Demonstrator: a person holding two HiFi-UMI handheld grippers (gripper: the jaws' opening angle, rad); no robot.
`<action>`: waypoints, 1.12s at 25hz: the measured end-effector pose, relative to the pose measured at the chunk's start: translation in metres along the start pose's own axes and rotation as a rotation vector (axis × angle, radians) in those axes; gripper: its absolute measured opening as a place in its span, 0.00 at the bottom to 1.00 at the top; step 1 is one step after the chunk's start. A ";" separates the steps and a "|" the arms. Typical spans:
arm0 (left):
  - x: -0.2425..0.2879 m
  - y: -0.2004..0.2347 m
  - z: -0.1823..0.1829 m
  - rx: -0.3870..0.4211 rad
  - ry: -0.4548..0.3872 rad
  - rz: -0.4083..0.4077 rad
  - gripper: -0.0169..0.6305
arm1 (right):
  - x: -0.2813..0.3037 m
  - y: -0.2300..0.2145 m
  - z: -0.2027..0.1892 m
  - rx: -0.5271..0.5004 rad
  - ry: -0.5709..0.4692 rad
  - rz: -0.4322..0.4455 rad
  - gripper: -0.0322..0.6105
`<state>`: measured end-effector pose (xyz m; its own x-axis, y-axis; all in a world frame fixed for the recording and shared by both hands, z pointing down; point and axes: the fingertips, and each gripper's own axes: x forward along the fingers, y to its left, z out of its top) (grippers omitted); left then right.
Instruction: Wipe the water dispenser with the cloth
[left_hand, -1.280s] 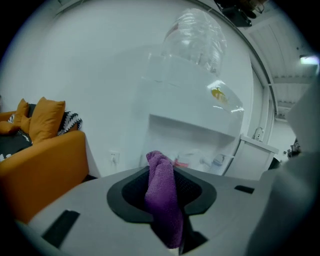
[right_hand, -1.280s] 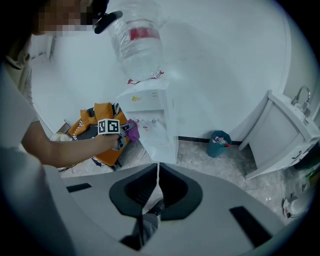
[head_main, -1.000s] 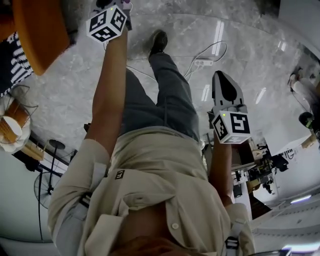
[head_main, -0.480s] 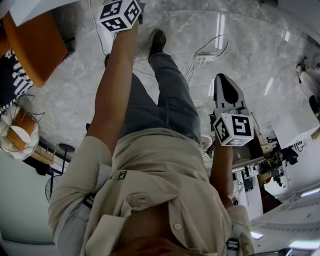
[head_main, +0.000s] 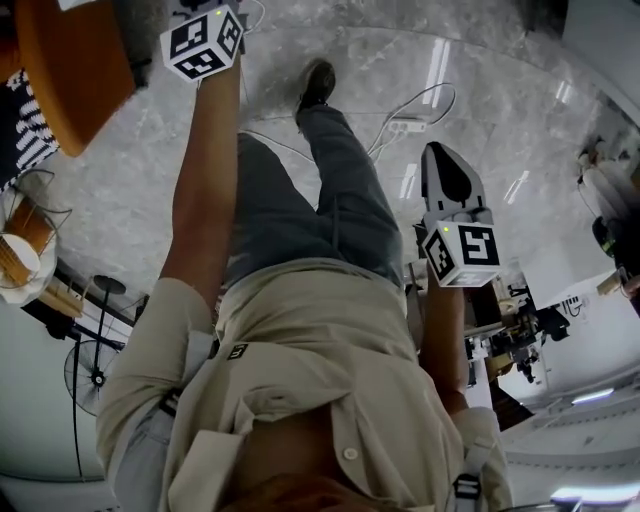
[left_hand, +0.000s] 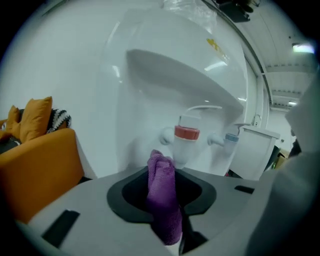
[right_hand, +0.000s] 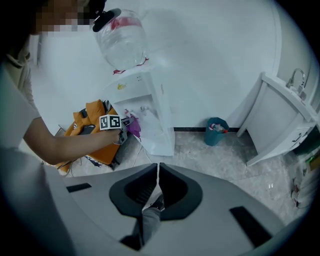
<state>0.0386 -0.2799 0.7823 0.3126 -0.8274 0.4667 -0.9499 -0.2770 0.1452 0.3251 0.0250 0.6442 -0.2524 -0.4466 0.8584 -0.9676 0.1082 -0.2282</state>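
The white water dispenser (left_hand: 165, 75) fills the left gripper view, with a red tap (left_hand: 186, 133) and a blue tap (left_hand: 231, 138) in its recess. My left gripper (left_hand: 164, 172) is shut on a purple cloth (left_hand: 163, 200), whose top end sits just below the red tap. From the right gripper view the dispenser (right_hand: 152, 117) carries a clear bottle (right_hand: 122, 40), and the left gripper (right_hand: 127, 125) holds the cloth (right_hand: 134, 128) at the tap recess. My right gripper (right_hand: 158, 167) hangs shut and empty, low by my side (head_main: 448, 155).
An orange armchair (left_hand: 35, 160) stands left of the dispenser. A teal bin (right_hand: 216, 131) and a white cabinet (right_hand: 280, 120) are to its right. A power strip with cables (head_main: 405, 125) lies on the marble floor near my shoe (head_main: 318, 82).
The left gripper's marker cube shifted right and up, then back left and down, with the cloth in it. The right gripper has barely moved.
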 end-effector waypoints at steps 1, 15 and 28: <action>-0.005 0.007 0.000 -0.004 -0.010 0.018 0.22 | 0.005 0.006 0.004 -0.012 0.001 0.011 0.09; 0.007 -0.005 -0.035 -0.075 0.052 0.008 0.21 | 0.018 0.007 -0.001 0.034 0.010 0.006 0.09; 0.063 -0.168 -0.112 -0.077 0.231 -0.367 0.21 | -0.003 -0.057 -0.060 0.179 0.035 -0.107 0.09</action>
<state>0.2164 -0.2305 0.8849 0.6272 -0.5480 0.5534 -0.7771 -0.4875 0.3981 0.3807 0.0740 0.6822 -0.1517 -0.4158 0.8967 -0.9727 -0.0987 -0.2103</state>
